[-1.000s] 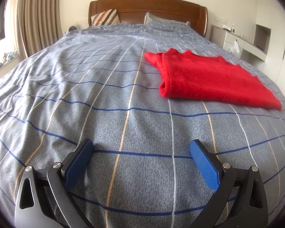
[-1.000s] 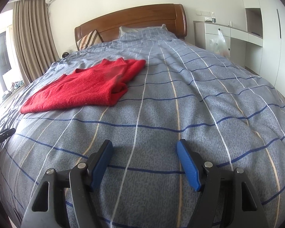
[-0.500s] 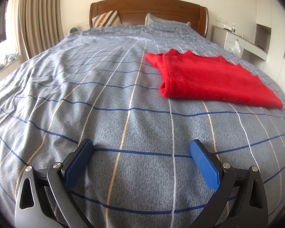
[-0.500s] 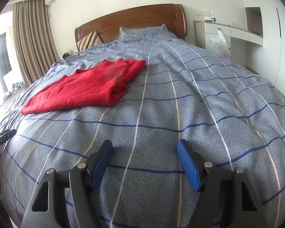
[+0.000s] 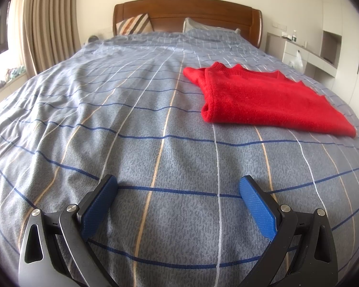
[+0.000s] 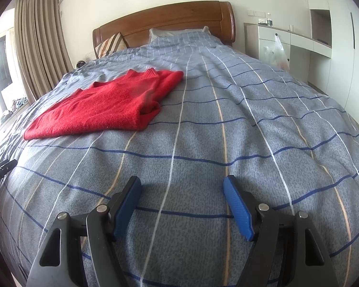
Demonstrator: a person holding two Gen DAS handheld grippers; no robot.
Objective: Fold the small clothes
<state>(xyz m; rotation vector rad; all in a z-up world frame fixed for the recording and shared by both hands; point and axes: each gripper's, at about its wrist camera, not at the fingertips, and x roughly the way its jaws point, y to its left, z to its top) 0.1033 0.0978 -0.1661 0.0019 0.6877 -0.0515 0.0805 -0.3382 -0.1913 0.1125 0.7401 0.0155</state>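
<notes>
Inspecting: both my left hand-held gripper (image 5: 178,199) and right hand-held gripper (image 6: 182,199) are released, the right's jaws opening, empty. The red sweater (image 5: 263,100) lies ahead between them on the bed (image 5: 107,119), its long axis crosswise. Neither seems nearer.

One sweater, two pillows, two claws of mine.

I count a single red sweater (image 5: 270,100) folded on the one bedspread (image 5: 107,119), two pillows at the wooden headboard (image 5: 186,9), a striped pillow (image 5: 134,25) and a grey checked pillow (image 5: 203,27), one plastic bag (image 6: 276,52) hanging by the white cabinets, and my left gripper (image 5: 178,186) and right gripper (image 6: 182,185), each with two blue pads.
</notes>
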